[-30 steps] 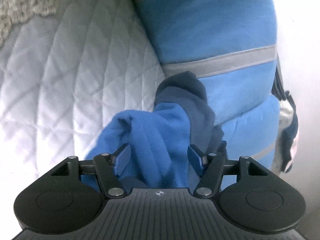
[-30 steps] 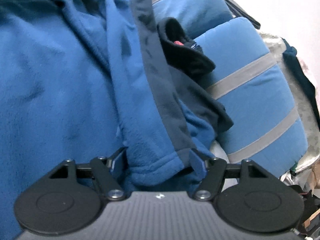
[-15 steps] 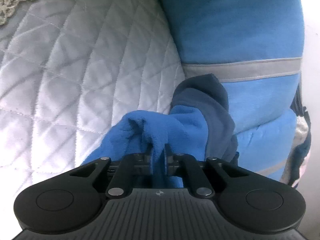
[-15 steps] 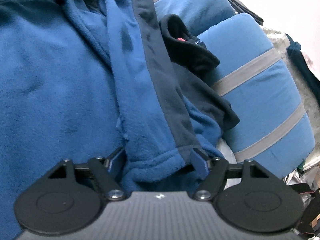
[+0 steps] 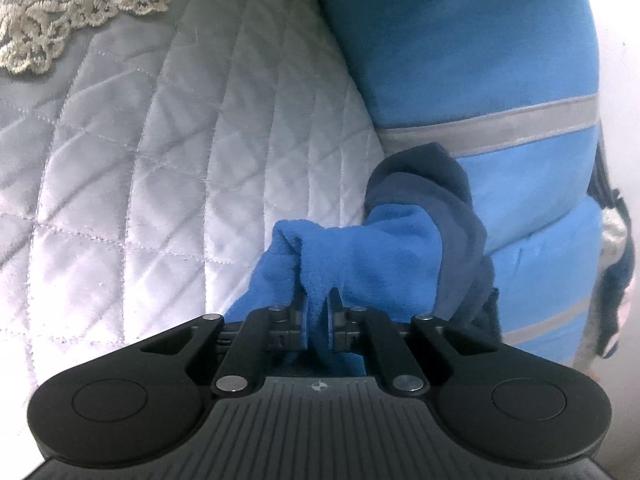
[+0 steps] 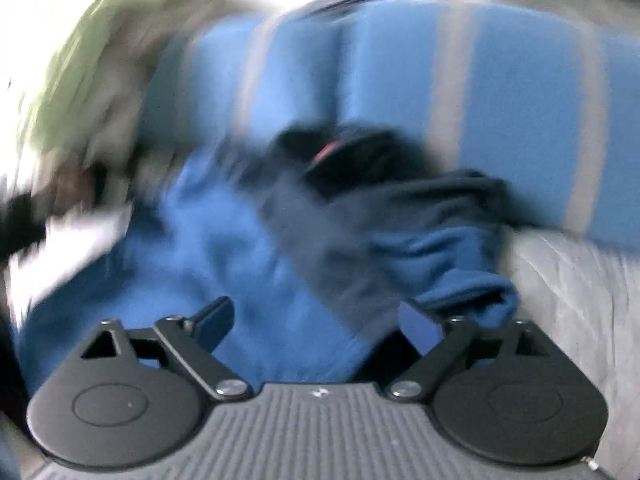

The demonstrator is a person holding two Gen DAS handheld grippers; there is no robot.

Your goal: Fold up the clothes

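The left gripper [image 5: 318,312] is clenched on a bunched fold of the bright blue fleece garment with navy trim [image 5: 360,256]; both black fingers press the fabric between them, and the fold rises from the jaws toward the navy cuff [image 5: 424,184]. Beyond that fold, the pale grey quilted satin bedspread [image 5: 160,184] fills the left of the left wrist view, with a cream lace edging [image 5: 60,12] at its upper corner. The light blue cushion with grey stripes [image 5: 460,60] stands to the right, touching the navy cuff. The right gripper [image 6: 316,320] is released, its jaws opening wide; the blue fleece lies beneath and between the blue-padded fingers [image 6: 212,320], but the pads do not press it. In the right wrist view, which is heavily blurred, the fleece garment [image 6: 208,248] spreads across the bedspread [image 6: 580,300], its navy portion [image 6: 360,216] bunched against the striped cushion [image 6: 520,112]. A green and white blurred mass [image 6: 80,60] at upper left cannot be identified.
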